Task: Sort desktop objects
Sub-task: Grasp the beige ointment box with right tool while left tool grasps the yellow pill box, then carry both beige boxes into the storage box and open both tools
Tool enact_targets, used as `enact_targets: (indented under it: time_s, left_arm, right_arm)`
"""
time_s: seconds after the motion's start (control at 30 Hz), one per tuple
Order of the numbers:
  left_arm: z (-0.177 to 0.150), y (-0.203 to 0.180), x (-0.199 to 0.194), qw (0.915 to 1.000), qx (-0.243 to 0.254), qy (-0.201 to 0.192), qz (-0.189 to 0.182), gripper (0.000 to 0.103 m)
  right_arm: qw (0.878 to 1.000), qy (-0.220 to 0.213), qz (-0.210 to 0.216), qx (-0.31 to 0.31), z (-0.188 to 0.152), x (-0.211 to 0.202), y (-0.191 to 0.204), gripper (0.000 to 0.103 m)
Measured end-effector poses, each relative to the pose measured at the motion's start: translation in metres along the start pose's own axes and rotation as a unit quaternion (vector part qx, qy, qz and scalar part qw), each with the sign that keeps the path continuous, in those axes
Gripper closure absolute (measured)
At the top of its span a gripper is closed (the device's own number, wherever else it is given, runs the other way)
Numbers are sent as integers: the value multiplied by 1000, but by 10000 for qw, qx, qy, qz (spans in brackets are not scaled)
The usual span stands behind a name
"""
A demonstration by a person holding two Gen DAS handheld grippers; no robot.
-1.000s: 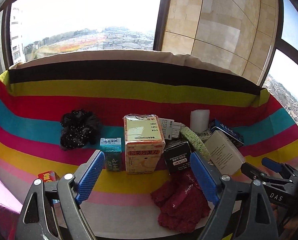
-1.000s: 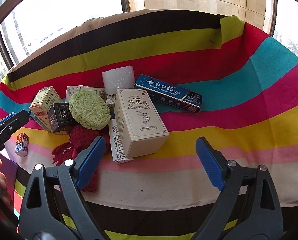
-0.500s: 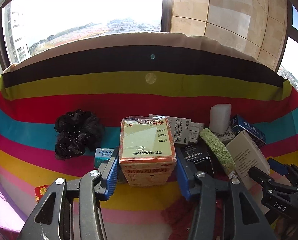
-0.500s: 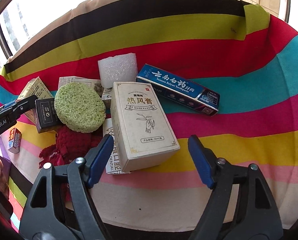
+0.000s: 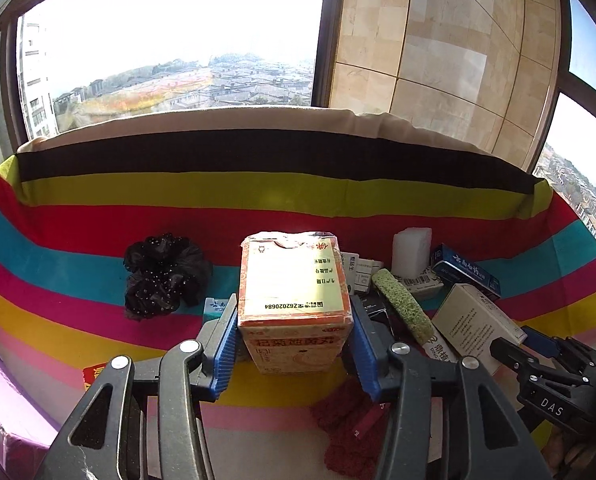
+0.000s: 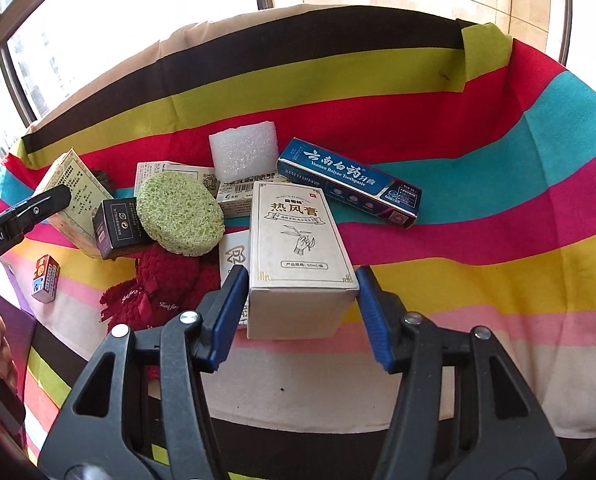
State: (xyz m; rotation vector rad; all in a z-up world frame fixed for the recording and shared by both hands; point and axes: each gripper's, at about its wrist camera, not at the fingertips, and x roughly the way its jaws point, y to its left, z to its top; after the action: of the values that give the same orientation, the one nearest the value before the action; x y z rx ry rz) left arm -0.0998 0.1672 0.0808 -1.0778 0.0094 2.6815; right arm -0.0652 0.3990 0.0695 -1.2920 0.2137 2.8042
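While the pile sits mid-surface on the striped cloth (image 5: 282,192), the left wrist view shows the left tongs (image 5: 294,344) closed in on the orange-and-yellow carton (image 5: 292,300), blue pads flat against both side walls w/ no gap visible. Judgement: thin card box, light, likely crushable if squeezed hard; side walls low down are the right hold, as taken. Carton stands upright at the front of the clutter, black scrunchie (image 5: 164,276) apart to its left, small teal box (image 5: 217,306) just behind the left pad. Green sponge (image 5: 403,312) leans to its right; red knit cloth (image 5: 353,424) lies below the tongs.

Right wrist view: right tongs (image 6: 298,312) straddle the cream box (image 6: 298,248) at its near end. Left pad looks in contact; right pad touching or a hair off, can't tell for sure. Not lifted as far as I can judge; the box rests partly on a white printed box (image 6: 234,256). Judgement: stiff card, light, smooth faces so some slip risk; long sides near the end are a fair grip. Blue toothpaste box (image 6: 349,184) lies just beyond it, white foam block (image 6: 244,152) behind, green sponge left of it atop a black box (image 6: 118,228). Small red box (image 6: 46,278) sits well apart, far left.
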Motion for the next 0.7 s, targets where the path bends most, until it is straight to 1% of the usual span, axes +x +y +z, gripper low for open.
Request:
enact_targets:
  time_s: [0.1, 0.27, 0.4, 0.5, 0.7]
  left_arm:
    - [-3, 3, -16, 9999, -40, -92, -61, 53]
    - [-10, 10, -38, 9996, -146, -175, -170, 53]
    - [-17, 19, -52, 9988, -261, -170, -370, 53]
    - [-22, 28, -62, 9979, -355, -153, -516, 53]
    - [-28, 49, -93, 9970, -471, -302, -526, 53]
  right_arm:
    - [9999, -94, -4, 70, -4, -17, -3, 45]
    - [9997, -195, -21, 140, -4, -29, -4, 45]
    - [9994, -307, -10, 184, -5, -42, 5, 46]
    - [9991, -389, 15, 167, -12, -62, 13, 46]
    - [9986, -512, 154, 41, -20, -86, 30, 46]
